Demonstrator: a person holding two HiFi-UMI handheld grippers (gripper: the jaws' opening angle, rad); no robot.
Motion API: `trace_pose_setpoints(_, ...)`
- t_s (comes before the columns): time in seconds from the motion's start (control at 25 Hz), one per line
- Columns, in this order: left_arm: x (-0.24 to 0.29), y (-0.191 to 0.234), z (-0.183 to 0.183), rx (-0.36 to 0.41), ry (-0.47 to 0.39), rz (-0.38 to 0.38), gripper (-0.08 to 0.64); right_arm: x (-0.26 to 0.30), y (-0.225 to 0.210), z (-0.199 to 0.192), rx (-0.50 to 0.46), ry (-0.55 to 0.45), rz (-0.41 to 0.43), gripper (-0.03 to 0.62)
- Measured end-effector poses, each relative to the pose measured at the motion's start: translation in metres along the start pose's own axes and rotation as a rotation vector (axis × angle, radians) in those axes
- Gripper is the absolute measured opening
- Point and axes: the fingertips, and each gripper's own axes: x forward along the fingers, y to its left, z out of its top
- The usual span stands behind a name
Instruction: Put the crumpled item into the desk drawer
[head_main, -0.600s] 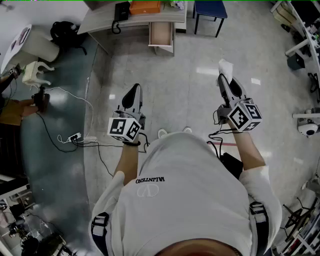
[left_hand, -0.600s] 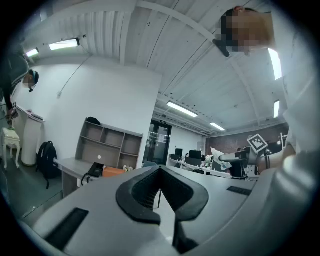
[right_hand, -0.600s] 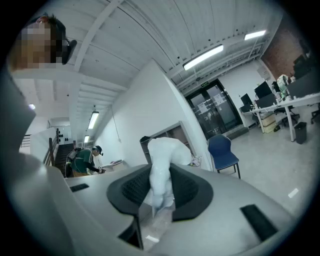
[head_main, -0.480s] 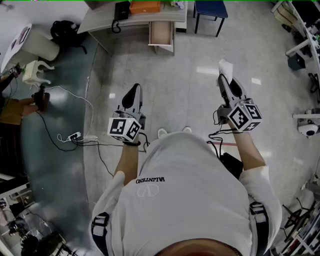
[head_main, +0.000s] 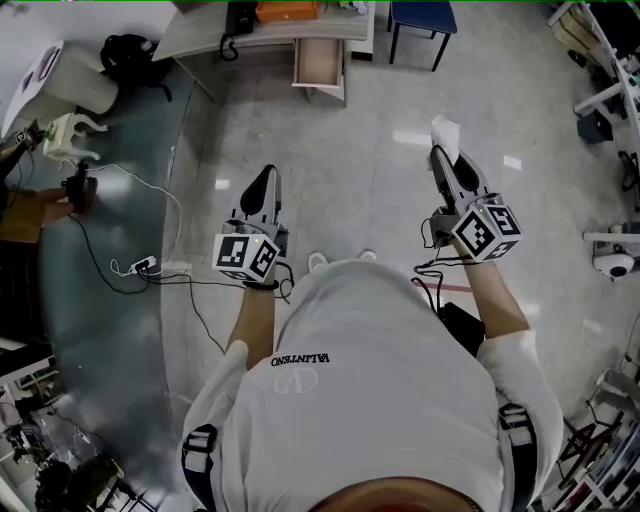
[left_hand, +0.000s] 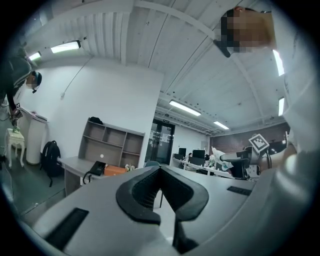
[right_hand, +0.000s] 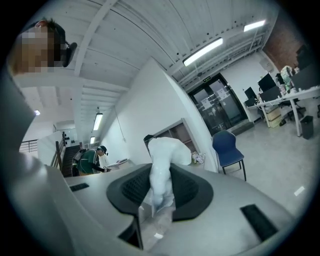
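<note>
so r gripper (head_main: 440, 156) clamps crumpled item (head_main: 446, 131); l gripper (head_main: 264, 176) clenched, empty.

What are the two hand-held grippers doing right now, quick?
Left hand-held gripper: closed, holding nothing.
Right hand-held gripper: closed on a crumpled white wad.

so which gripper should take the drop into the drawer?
Right. The right gripper holds the crumpled white item between its fingers; the left gripper is shut and empty. The open drawer lies ahead of both.
</note>
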Motion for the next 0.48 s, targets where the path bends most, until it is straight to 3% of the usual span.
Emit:
trace_pose_setpoints(0.24,0.009,-0.016,-0.011,0.014,-0.005,0.035,-0.002,0.000,-0.019,0.005,-0.065,0.035,0.041,0.104)
trace_pose_setpoints(0.48,0.019,-0.005,-0.027,-0.005,0.023,0.070,-0.002,0.026,-0.039,0.012,-0.080,0.046,0.046,0.104)
